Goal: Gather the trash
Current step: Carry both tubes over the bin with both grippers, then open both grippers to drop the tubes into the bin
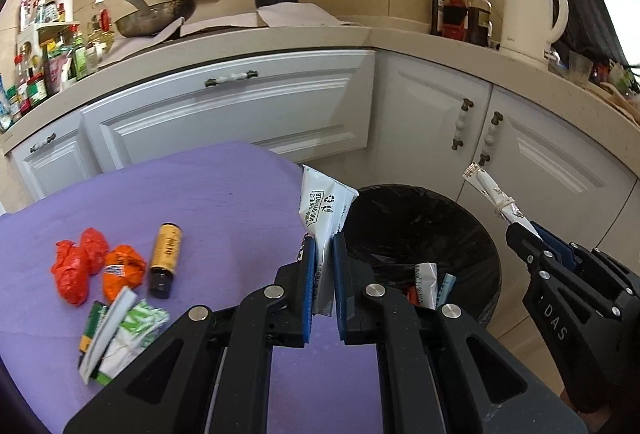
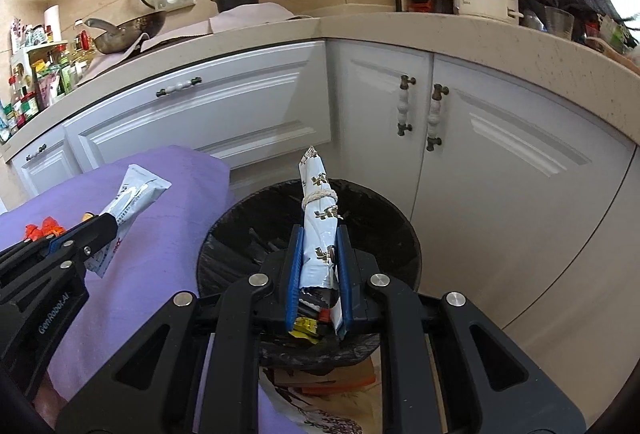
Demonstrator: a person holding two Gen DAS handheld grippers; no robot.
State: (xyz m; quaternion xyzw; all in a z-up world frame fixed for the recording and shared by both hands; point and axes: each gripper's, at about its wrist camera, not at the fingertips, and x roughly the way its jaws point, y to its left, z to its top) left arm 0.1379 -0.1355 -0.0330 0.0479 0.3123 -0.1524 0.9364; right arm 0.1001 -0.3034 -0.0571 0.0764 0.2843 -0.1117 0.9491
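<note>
My left gripper [image 1: 323, 242] is shut on a flat white printed wrapper [image 1: 323, 208] at the right edge of the purple table [image 1: 208, 202], beside the black-lined trash bin [image 1: 420, 230]. My right gripper [image 2: 319, 234] is shut on a rolled white packet tied with a rubber band [image 2: 318, 202], held over the trash bin [image 2: 236, 230]. In the left wrist view the right gripper [image 1: 520, 224] and its rolled packet [image 1: 494, 194] hang above the bin's right rim. Red crumpled bags [image 1: 78, 264], an orange wrapper [image 1: 122, 270], a gold battery [image 1: 165, 258] and green-white packaging [image 1: 124, 334] lie on the table.
The bin holds several wrappers [image 1: 426, 284]. White cabinet doors [image 2: 500, 162] and a drawer [image 1: 240, 106] stand right behind table and bin. The counter above carries a wok [image 1: 156, 16], a kettle [image 1: 528, 18], bottles [image 1: 460, 14] and jars. Paper scraps [image 2: 320, 382] lie on the floor by the bin.
</note>
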